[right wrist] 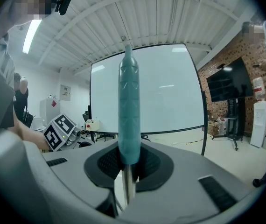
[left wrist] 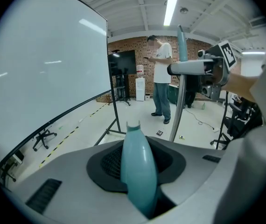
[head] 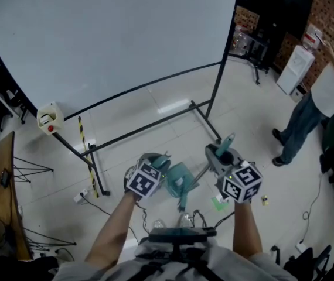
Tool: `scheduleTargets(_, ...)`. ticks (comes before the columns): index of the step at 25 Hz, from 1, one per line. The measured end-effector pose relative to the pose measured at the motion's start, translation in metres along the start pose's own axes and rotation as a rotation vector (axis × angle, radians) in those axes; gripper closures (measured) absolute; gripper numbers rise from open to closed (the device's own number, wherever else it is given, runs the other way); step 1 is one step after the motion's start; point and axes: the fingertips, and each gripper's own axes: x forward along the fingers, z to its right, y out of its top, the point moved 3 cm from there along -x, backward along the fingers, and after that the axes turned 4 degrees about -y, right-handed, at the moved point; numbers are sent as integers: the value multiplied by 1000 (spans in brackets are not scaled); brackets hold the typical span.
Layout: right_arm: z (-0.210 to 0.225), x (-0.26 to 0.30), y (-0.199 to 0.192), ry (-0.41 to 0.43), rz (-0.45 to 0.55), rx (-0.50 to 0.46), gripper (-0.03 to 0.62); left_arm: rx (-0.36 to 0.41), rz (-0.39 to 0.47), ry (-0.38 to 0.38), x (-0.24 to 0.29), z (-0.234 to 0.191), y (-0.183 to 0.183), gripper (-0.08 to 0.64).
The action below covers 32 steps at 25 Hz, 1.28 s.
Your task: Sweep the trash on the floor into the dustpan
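A big white screen [head: 108, 40] on a black stand [head: 148, 126] fills the far side of the room. Both grippers are in front of it, on the near side of its foot bars. The left gripper [head: 155, 167] is clenched on the teal dustpan handle [left wrist: 137, 171], which sits between its jaws and pokes out past them, with the screen off to its left. The dustpan [head: 180, 179] itself shows just to the right of that gripper, in front of the screen's right leg (whether it touches the floor cannot be told). The right gripper [head: 224, 157] is clamped on the broom handle [right wrist: 128, 111], gripping the lower end of the teal sleeve where the bare metal shaft [right wrist: 128, 185] begins. In the right gripper view the handle stands upright before the screen. A small green scrap [head: 218, 202] lies on the pale floor [head: 255, 127] in front of the screen's right leg, close to the right gripper. A person [head: 324, 92] stands well off to the right of the screen, by a brick wall [head: 296, 45].
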Motion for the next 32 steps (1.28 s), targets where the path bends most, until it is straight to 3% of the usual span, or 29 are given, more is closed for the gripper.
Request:
scheduleTargets(8,-4,-2,-2,-10,-7,-9,551,-16,8,-24,3,4,2,448)
scheduleTargets(18,-4,-25,-11,-133,-34,-21,551,31,13,-78,11,7,-2,448)
scheduleTargets(25,41,-68,-27,-278,-30,33,551,126,-24,-143,59,18,8,448)
scheduleTargets(32,106,-74,-57,-339,-56,61,551,170,-72,-198,124,24,22,448)
